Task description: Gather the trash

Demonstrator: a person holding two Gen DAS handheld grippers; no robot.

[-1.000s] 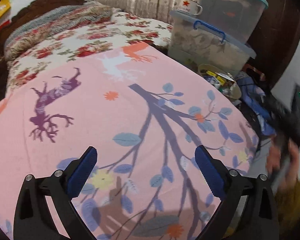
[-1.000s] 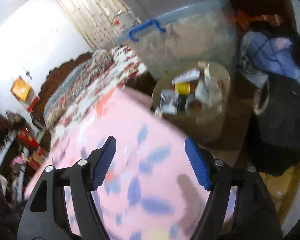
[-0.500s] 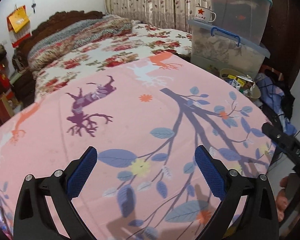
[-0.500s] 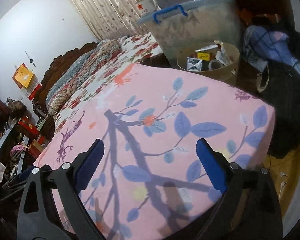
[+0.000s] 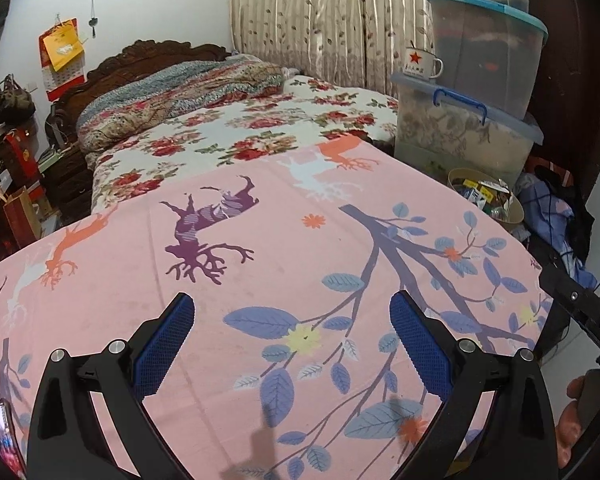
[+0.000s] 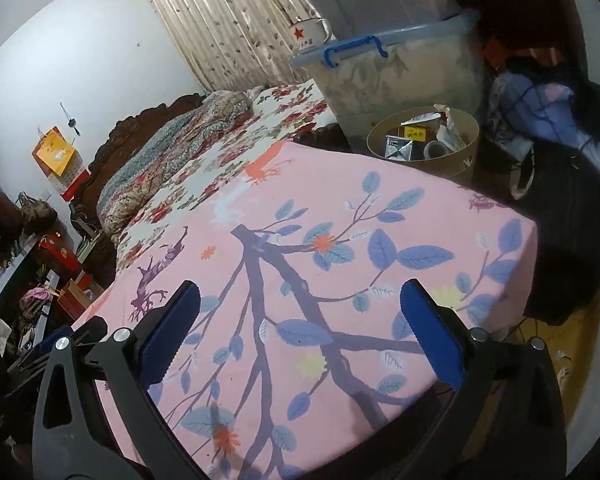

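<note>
Left gripper (image 5: 292, 344): jaws spread wide, nothing between them, held above the near part of the bench.
Right gripper (image 6: 300, 332): jaws likewise spread and empty, over the near right part of the bench, beside the left one.
Bench (image 5: 284, 240): covered by a pink cloth printed with deer, branches and blue leaves. No loose rubbish shows on the cloth in either view.
Near left edge of bench: a thin dark object with a coloured face (image 5: 2, 436) peeks in at the picture's rim; what it is cannot be told.
Trash bin (image 6: 424, 142): a round tan tub on the floor just beyond the far right corner of the bench, against the lower storage box. It already holds the trash (image 6: 412, 140): small cartons, wrappers and what looks like a roll of tape.
Storage boxes (image 5: 464, 140): clear tubs stacked beyond the bin, an enamel mug (image 5: 420, 64) with a red star on the lower lid.
Bed (image 5: 236, 128): past the far edge of the bench, floral cover, folded quilt at the headboard.
Step in hand: by the look of it, either the tail of the job or a search for more, since both grippers are idle and the bench top shows nothing to lift.
Next move: likely a sweep of the room for leftover scraps; bits on the floor (image 6: 560, 356) by the near right corner may be candidates, too small to be sure. Any pick needs a low approach and a carry to the far right corner.
</note>
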